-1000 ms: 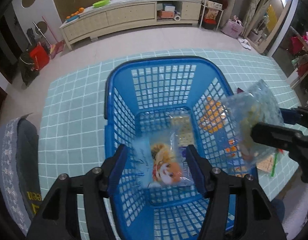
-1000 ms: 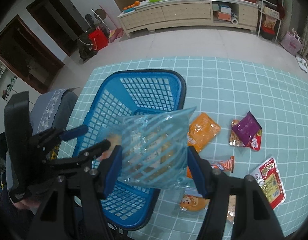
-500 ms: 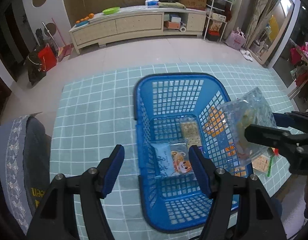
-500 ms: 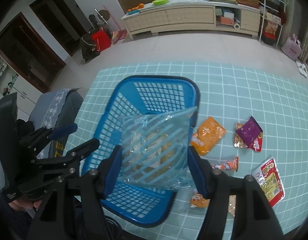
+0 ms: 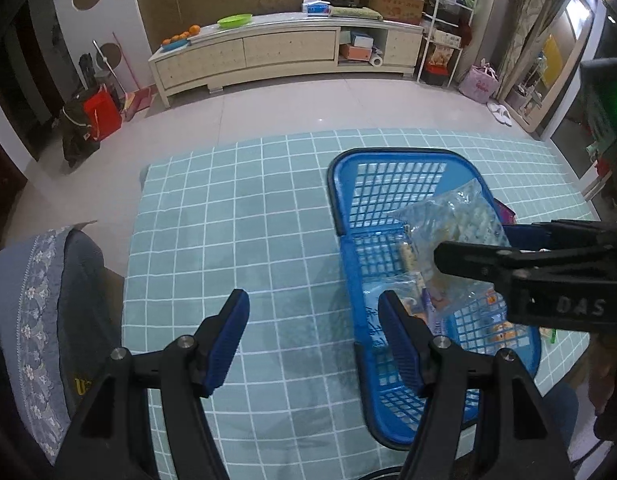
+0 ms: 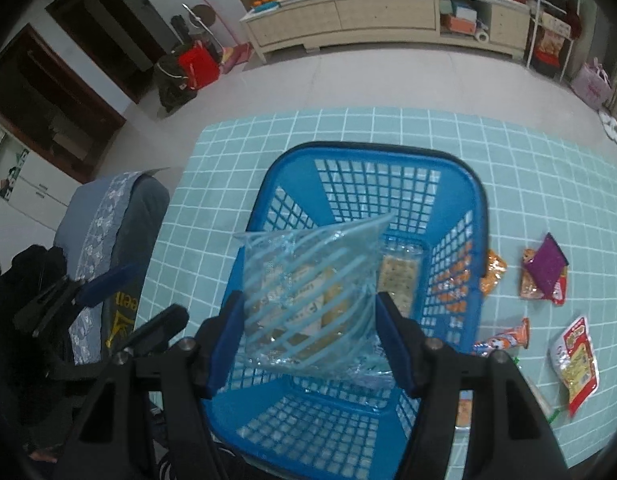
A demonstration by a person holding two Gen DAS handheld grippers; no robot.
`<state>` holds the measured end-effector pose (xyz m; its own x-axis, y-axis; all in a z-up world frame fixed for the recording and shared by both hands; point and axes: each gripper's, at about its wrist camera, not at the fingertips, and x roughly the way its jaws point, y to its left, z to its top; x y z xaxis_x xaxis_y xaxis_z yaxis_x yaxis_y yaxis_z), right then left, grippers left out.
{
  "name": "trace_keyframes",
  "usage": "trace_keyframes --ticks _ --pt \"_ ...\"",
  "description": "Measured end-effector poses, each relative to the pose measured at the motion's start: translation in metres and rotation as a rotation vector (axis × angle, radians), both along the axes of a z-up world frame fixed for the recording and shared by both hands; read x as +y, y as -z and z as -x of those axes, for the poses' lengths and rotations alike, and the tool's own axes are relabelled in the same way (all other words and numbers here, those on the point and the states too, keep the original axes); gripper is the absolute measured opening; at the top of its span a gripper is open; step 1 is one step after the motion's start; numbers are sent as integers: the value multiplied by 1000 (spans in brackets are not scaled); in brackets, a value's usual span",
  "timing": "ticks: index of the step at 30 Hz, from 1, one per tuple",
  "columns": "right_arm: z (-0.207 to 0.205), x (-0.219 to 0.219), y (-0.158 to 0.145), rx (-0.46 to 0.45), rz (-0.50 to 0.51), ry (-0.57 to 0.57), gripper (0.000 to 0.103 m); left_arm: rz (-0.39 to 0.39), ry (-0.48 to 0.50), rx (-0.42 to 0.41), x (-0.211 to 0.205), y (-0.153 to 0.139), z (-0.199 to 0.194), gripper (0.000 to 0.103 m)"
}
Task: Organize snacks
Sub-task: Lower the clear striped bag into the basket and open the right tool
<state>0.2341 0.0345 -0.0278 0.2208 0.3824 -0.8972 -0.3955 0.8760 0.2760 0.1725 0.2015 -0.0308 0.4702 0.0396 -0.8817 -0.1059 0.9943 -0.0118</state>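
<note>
A blue plastic basket [image 6: 474,200] stands on a teal checked tablecloth [image 5: 236,232]. My right gripper [image 6: 310,334] is shut on a clear blue-striped snack bag [image 6: 308,288] and holds it above the basket's inside; the bag also shows in the left wrist view [image 5: 456,224]. A cracker pack [image 6: 400,280] lies in the basket. A pale blue snack pack [image 5: 378,312] lies inside too. My left gripper [image 5: 312,334] is open and empty over the cloth, left of the basket [image 5: 344,216].
Right of the basket lie an orange packet [image 6: 493,276], a purple packet [image 6: 546,276], a small orange tube pack [image 6: 508,338] and a red-and-yellow pack [image 6: 576,364]. A grey cushioned chair [image 5: 40,304] stands at the table's left edge.
My left gripper has drawn away to the left, off the basket. My right gripper has carried the clear bag left, from beside the basket to above its inside.
</note>
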Motion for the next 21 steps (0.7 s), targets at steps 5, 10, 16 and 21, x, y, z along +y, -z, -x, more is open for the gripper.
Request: trace_keyframes --ticks 5,10,16,21 --pt "-17 15 25 33 39 20 69 26 -2 8 11 13 -13 65" --pt "-30 20 45 51 61 28 69 42 -10 15 20 25 -28 65" --pt "-39 25 55 56 92 29 70 63 -29 22 27 37 -38 65" --pt "-39 25 54 60 87 18 77 81 -42 26 29 38 -32 65"
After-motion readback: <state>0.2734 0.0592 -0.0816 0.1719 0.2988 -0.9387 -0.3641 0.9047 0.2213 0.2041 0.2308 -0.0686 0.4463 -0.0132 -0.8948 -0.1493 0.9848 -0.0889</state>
